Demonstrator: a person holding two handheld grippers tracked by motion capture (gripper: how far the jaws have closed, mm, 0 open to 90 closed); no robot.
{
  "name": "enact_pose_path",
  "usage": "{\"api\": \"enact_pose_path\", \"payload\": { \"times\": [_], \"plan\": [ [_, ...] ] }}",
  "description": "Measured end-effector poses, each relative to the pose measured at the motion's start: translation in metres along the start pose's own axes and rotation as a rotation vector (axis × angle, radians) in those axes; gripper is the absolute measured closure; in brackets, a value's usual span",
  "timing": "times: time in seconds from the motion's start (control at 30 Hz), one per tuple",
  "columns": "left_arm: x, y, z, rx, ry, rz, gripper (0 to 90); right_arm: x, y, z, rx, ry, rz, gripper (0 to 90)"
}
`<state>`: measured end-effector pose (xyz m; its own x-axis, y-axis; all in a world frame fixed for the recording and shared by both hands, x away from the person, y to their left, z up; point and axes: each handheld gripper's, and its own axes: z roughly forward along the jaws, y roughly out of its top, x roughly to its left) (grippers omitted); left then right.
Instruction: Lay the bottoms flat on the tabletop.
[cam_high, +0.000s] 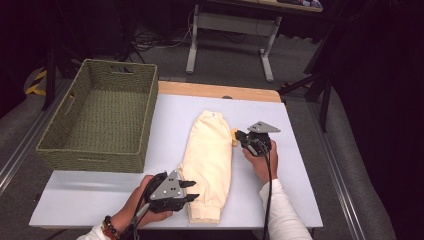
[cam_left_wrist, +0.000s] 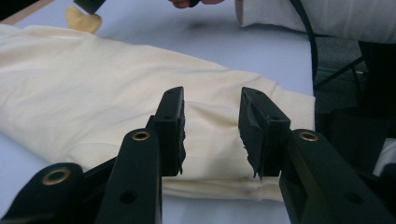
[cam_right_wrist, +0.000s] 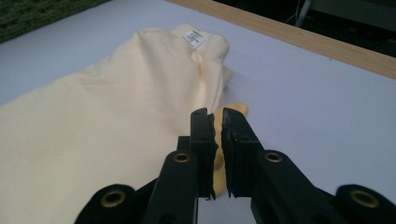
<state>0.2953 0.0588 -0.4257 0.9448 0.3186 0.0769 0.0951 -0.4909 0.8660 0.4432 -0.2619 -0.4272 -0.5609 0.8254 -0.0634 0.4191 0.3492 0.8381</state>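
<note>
Currently the right gripper (cam_right_wrist: 215, 122) has its jaws nearly together, pinched on a small yellow tab (cam_right_wrist: 233, 110) that sticks out from the right edge of the garment (cam_right_wrist: 93, 140); a thin slit remains between the pads, with yellow fabric showing in it, so I read this as a light clamp rather than a full close. In the high view the same gripper (cam_high: 242, 137) sits at the garment's right side, about mid-length, with the tab (cam_high: 234, 137) just at its tips. The left gripper (cam_left_wrist: 211, 130) has its jaws apart, hovering over the cuffed near end of the garment (cam_left_wrist: 116, 93), not yet gripping anything; in the high view it (cam_high: 190, 191) lies at the lower left corner of the cloth (cam_high: 207, 155). The garment is cream, folded lengthwise, lying flat on the white table (cam_high: 300, 165), label end away from the person. A green woven basket (cam_high: 65, 145) stands at the table's far left, well apart from the cloth. Judgement: the step in hand looks like securing both ends before folding or lifting. To do it well, the right should seat deeper so it holds more than the tab's edge, since a thin bite may slip. The left should come down squarely across the cuff, catching all layers, then close. Lift both together, evenly, keeping the fold from opening.
</note>
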Motion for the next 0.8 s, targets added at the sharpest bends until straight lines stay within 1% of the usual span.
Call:
{"api": "enact_pose_path", "payload": {
  "times": [0.07, 0.13, 0.2, 0.23, 0.33, 0.4, 0.47, 0.5, 0.57, 0.6, 0.67, 0.73, 0.8],
  "plan": [
    [0.004, -0.001, -0.005, -0.005, 0.021, -0.009, 61.6, 0.002, 0.002, -0.005, -0.023, 0.006, -0.009, 82.3],
    [0.007, -0.002, -0.010, -0.023, 0.039, -0.013, 61.4, 0.005, 0.004, -0.011, -0.046, 0.029, -0.011, 81.2],
    [0.008, -0.002, -0.013, -0.022, 0.062, -0.003, 61.3, 0.010, 0.005, -0.018, -0.072, 0.050, -0.029, 80.0],
    [0.009, -0.003, -0.014, -0.023, 0.063, -0.003, 61.2, 0.012, 0.006, -0.021, -0.086, 0.064, -0.037, 79.0],
    [0.012, -0.003, -0.017, -0.024, 0.087, -0.004, 60.7, 0.020, 0.007, -0.029, -0.109, 0.078, -0.071, 78.2],
    [0.015, -0.004, -0.020, -0.024, 0.093, -0.007, 60.5, 0.025, 0.008, -0.034, -0.126, 0.087, -0.092, 77.6],
    [0.018, -0.005, -0.023, -0.021, 0.113, -0.005, 60.2, 0.030, 0.008, -0.039, -0.137, 0.100, -0.106, 77.3],
    [0.019, -0.006, -0.024, -0.023, 0.112, -0.013, 60.3, 0.032, 0.008, -0.041, -0.139, 0.105, -0.112, 76.7],
    [0.022, -0.008, -0.027, -0.025, 0.130, -0.016, 59.8, 0.035, 0.008, -0.044, -0.139, 0.114, -0.122, 75.9],
    [0.024, -0.009, -0.028, -0.026, 0.128, -0.020, 59.7, 0.037, 0.008, -0.046, -0.143, 0.118, -0.128, 75.9],
    [0.025, -0.010, -0.030, -0.018, 0.146, -0.009, 59.0, 0.040, 0.007, -0.050, -0.145, 0.126, -0.134, 75.1],
    [0.026, -0.013, -0.031, -0.011, 0.148, -0.013, 58.7, 0.043, 0.005, -0.053, -0.147, 0.135, -0.137, 74.2],
    [0.027, -0.015, -0.032, -0.006, 0.157, -0.013, 57.7, 0.046, 0.003, -0.056, -0.143, 0.134, -0.155, 72.8]
  ]
}}
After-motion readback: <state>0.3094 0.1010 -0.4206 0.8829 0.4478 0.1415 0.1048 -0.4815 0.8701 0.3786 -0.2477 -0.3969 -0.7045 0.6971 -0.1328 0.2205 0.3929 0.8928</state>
